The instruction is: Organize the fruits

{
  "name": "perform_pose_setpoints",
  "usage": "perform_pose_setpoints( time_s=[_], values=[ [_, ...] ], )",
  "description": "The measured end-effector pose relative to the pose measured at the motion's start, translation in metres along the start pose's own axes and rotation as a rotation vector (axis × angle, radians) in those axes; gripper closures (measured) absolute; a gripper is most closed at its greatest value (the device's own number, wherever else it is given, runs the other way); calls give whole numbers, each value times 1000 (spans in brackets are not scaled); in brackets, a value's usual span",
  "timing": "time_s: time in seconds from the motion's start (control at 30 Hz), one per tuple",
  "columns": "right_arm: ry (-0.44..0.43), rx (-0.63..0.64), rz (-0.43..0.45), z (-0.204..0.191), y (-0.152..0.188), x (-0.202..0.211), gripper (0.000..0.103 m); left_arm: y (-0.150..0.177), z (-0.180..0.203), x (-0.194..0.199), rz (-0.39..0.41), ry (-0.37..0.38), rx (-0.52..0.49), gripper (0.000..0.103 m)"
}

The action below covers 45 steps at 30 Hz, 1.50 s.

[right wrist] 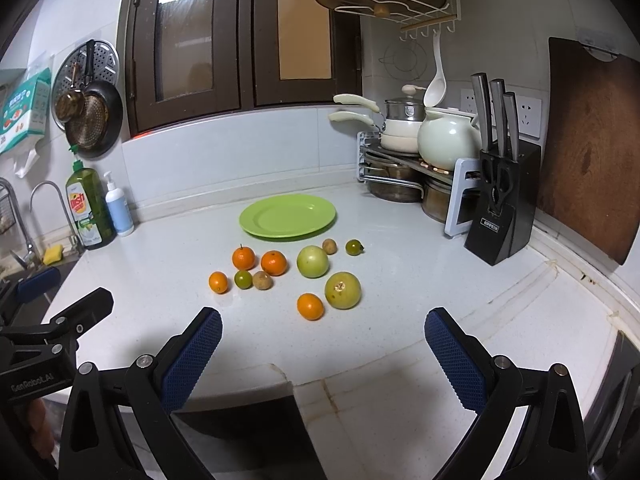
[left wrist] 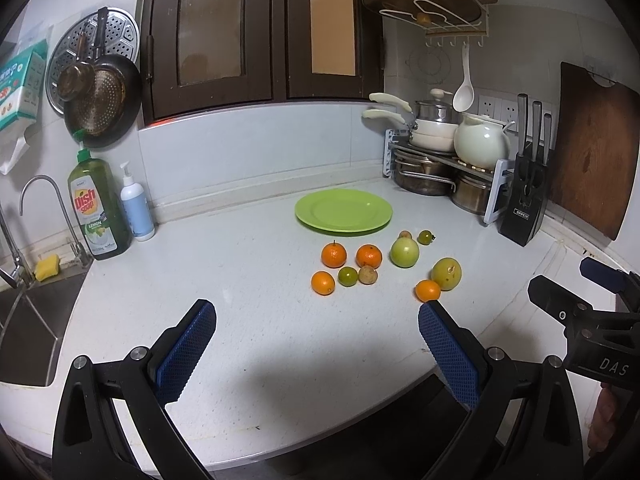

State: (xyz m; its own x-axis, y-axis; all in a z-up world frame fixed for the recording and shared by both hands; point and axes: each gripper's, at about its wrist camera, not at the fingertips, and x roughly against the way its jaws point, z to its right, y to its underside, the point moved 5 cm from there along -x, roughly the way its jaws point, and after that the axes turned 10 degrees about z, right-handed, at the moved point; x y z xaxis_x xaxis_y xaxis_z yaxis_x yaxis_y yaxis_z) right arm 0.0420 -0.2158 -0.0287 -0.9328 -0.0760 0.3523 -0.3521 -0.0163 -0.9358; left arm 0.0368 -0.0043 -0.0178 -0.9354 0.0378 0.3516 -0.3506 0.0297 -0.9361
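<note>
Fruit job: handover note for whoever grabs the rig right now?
Left claw: open, empty, hovering over the counter short of the fruit.
Right claw: open, empty, also short of the fruit.
Green plate: at the back of the counter, nothing on it.
Fruit: ten pieces loose on the counter in front of the plate, nearest being a small orange beside a yellow-green fruit.
Done: nothing.
Left: all fruit, presumably onto the plate.

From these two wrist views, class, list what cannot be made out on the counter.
- Small brown fruits: too small in both views to identify.
- Sink: cut off by the left wrist view's edge; contents unseen.
- Lower pots: hidden under the rack.
- Cabinet interior: blurred behind the glass.
</note>
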Motion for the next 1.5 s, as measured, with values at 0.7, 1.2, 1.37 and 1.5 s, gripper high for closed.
perform_pose_setpoints(
  time_s=[0.7, 1.2, 1.37, 1.5],
  values=[
    [-3, -7, -7, 3, -1, -7, 1, -2, 3, -5, -2, 6, -3, 0],
    [-2, -14, -16, 5, -1, -12, 1, -4, 5, -9, -6, 11, -8, 0],
    [-2, -15, -17, 4, -1, -15, 1, -5, 4, -14, -12, 14, -9, 0],
    [-4, -14, -25, 1, 0, -19, 1, -2, 0, -18, -15, 16, -10, 0]
  ],
)
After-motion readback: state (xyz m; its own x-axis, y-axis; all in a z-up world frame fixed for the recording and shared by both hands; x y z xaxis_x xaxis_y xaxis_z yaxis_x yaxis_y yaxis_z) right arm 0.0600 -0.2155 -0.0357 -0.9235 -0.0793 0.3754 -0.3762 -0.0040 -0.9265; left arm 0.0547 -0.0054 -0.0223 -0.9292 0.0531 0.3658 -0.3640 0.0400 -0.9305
